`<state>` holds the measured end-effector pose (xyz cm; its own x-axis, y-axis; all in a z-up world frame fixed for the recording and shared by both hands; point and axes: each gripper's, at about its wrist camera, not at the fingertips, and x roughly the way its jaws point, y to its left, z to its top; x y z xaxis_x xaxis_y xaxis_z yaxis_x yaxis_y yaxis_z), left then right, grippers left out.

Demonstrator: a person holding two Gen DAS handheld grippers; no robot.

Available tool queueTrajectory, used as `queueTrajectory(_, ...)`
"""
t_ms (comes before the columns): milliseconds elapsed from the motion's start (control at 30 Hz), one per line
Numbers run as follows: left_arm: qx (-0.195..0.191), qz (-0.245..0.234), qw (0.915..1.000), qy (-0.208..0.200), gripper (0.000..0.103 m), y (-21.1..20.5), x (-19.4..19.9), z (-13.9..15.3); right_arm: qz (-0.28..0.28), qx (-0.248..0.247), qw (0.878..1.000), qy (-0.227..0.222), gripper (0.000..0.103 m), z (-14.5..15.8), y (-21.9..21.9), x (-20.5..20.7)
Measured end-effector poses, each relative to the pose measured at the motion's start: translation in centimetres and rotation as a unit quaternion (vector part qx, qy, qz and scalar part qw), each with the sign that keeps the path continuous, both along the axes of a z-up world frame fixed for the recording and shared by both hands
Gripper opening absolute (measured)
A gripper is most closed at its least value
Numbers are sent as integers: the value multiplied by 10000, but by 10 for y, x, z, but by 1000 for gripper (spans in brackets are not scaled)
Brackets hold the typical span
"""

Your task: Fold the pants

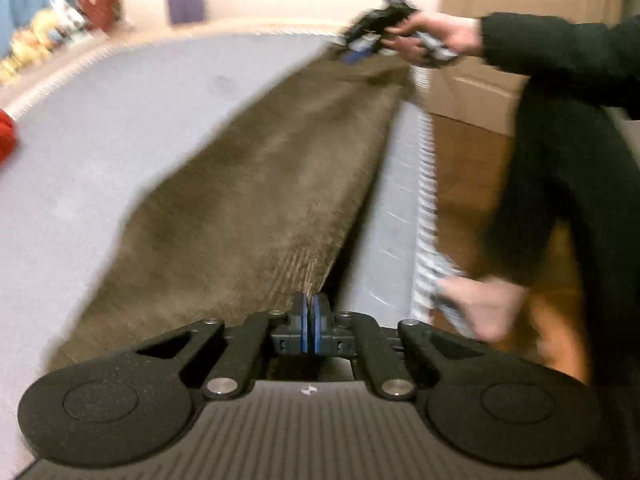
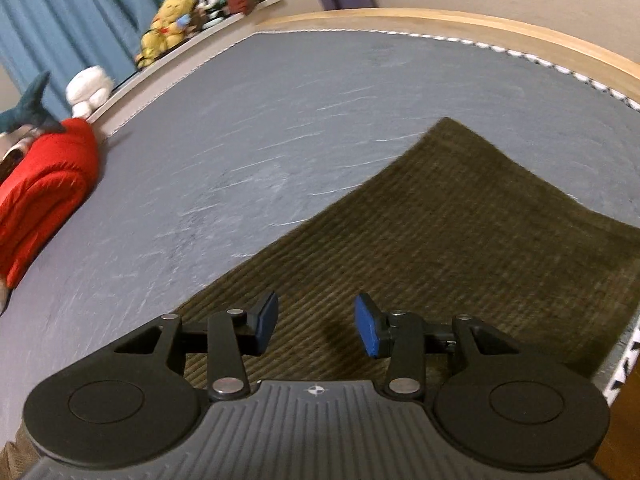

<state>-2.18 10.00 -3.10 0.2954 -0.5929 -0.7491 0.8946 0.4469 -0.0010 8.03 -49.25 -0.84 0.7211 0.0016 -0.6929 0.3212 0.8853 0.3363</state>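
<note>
Olive-brown corduroy pants (image 1: 248,184) lie lengthwise on a grey mattress (image 1: 100,128), near its right edge. My left gripper (image 1: 311,312) is shut on the near end of the pants, and the cloth runs taut from its blue pads. At the far end a hand holds my right gripper (image 1: 362,42) just above the fabric. In the right wrist view that right gripper (image 2: 316,326) is open over the pants (image 2: 460,232), with only cloth below and nothing pinched between the pads.
A red garment (image 2: 48,192) lies bunched at the left side of the mattress (image 2: 260,140). Plush toys (image 2: 168,20) line a shelf before a blue curtain. A wooden bed frame (image 2: 480,20) borders the far edge. A person in dark sleeves (image 1: 560,48) stands on the wooden floor (image 1: 460,168) to the right.
</note>
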Motion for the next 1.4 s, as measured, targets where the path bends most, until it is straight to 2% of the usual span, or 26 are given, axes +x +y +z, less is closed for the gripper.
queueTrajectory(100, 737, -91, 9972, 37, 3, -8, -4, -30, 97, -172, 9993, 331, 45, -9, 4, 5)
queueTrajectory(133, 700, -87, 9975, 35, 4, -4, -3, -30, 73, -232, 9986, 472, 45, -14, 3, 8)
queueTrajectory(200, 36, 257, 9995, 154, 11, 17, 9, -9, -9, -331, 9969, 719, 45, -22, 3, 13)
queueTrajectory(233, -275, 451, 9985, 136, 21, 28, 15, 2, -26, -342, 9968, 720, 45, -21, 4, 14)
queueTrajectory(267, -574, 687, 9960, 7, 26, 42, 18, 14, -54, -382, 9966, 724, 45, -19, 6, 15)
queueTrajectory(333, -785, 1065, 9911, -122, 26, 64, 24, 26, -43, -514, 9965, 661, 45, -13, 14, 16)
queueTrajectory(400, -641, 1398, 9881, -26, 26, 75, 26, 22, 107, -652, 9964, 530, 45, -7, 25, 14)
queueTrajectory(433, -328, 1554, 9873, 89, 26, 81, 29, 12, 209, -742, 9959, 471, 45, -4, 32, 15)
queueTrajectory(500, 675, 1732, 9817, 407, 24, 86, 33, -20, 425, -854, 9949, 342, 45, 4, 49, 16)
queueTrajectory(533, 959, 1717, 9791, 514, 24, 89, 30, -32, 522, -865, 9945, 286, 45, 7, 56, 16)
queueTrajectory(600, 792, 1690, 9811, 518, 24, 100, 21, -28, 697, -862, 9937, 157, 45, 17, 71, 19)
queueTrajectory(667, 223, 2042, 9780, 367, 25, 120, 16, -10, 856, -832, 9929, 12, 45, 27, 85, 22)
queueTrajectory(700, -83, 2316, 9725, 223, 27, 131, 16, -1, 922, -810, 9924, -63, 45, 32, 92, 23)
queueTrajectory(733, -323, 2585, 9653, 154, 35, 143, 18, 6, 986, -787, 9919, -144, 47, 37, 99, 25)
queueTrajectory(767, -567, 2985, 9527, 77, 50, 157, 22, 12, 1041, -770, 9913, -213, 48, 40, 105, 26)
queueTrajectory(800, -722, 3532, 9328, -20, 56, 169, 28, 15, 1095, -757, 9907, -281, 49, 44, 112, 27)
queueTrajectory(833, -840, 4086, 9089, -7, 61, 181, 36, 15, 1148, -746, 9900, -339, 50, 47, 119, 29)
queueTrajectory(867, -947, 4483, 8888, 97, 62, 192, 44, 13, 1200, -738, 9893, -381, 50, 49, 124, 31)
queueTrajectory(900, -1136, 4920, 8623, 378, 62, 203, 53, 8, 1246, -735, 9886, -413, 50, 51, 130, 33)
queueTrajectory(967, -1629, 5269, 8276, 1050, 62, 216, 66, -7, 1343, -735, 9873, -426, 50, 52, 140, 38)
queueTrajectory(1000, -1797, 5310, 8188, 1237, 62, 215, 68, -11, 1381, -740, 9868, -417, 51, 52, 144, 40)
queueTrajectory(1067, -1961, 5400, 8055, 1454, 67, 219, 79, -17, 1420, -757, 9862, -384, 51, 52, 152, 43)
queueTrajectory(1267, -1958, 5739, 7737, 1837, 65, 215, 92, -42, 1383, -785, 9867, -326, 51, 47, 159, 49)
queueTrajectory(1300, -1961, 5734, 7741, 1831, 61, 214, 93, -45, 1374, -802, 9868, -310, 51, 45, 159, 51)
queueTrajectory(1333, -1978, 5677, 7780, 1827, 51, 214, 96, -49, 1366, -825, 9868, -286, 51, 44, 160, 52)
queueTrajectory(1400, -1863, 5587, 7911, 1653, 38, 212, 97, -42, 1333, -860, 9871, -232, 51, 40, 159, 53)
